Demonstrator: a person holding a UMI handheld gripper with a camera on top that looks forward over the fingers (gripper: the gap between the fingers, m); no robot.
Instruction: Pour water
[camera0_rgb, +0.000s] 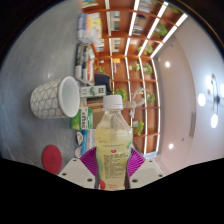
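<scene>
Fingers (112, 168) are closing on a bottle (113, 140) of yellowish liquid, pink pads pressing its lower sides, so the bottle is standing upright between them, white cap on top. Left of the bottle and higher, a white cup (55, 97) is lying tilted, mouth facing the bottle. Open room is showing to the bottle's right.

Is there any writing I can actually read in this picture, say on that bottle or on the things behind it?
None of it is legible.
Bottle, between the gripper fingers: its red and white label bears print, too small and blurred to read.
Green and white box behind the white cup: markings show, unreadable.
Shelves beyond: goods with packaging, no text can be made out.
</scene>
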